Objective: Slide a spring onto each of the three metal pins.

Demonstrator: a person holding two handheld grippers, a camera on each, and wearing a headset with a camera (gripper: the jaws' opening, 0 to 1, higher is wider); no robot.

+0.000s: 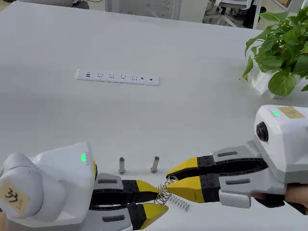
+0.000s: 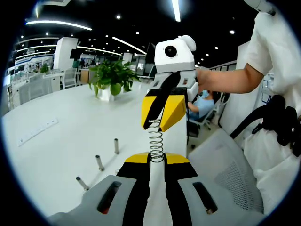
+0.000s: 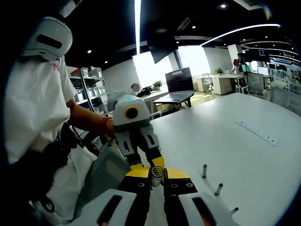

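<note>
While left gripper (image 1: 161,198) and right gripper (image 1: 168,182) clamp spring (image 1: 177,200), pins (image 1: 155,164) beyond, power strip (image 1: 118,77)

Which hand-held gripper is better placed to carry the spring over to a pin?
Probably the right hand-held gripper: it is shut on the spring, and its tips sit just beside the nearest pin. The left hand-held gripper, also gripping it, sits farther away.

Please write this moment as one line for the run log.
left tongs: shut on spring | right tongs: shut on spring | pins: three, all bare
</note>
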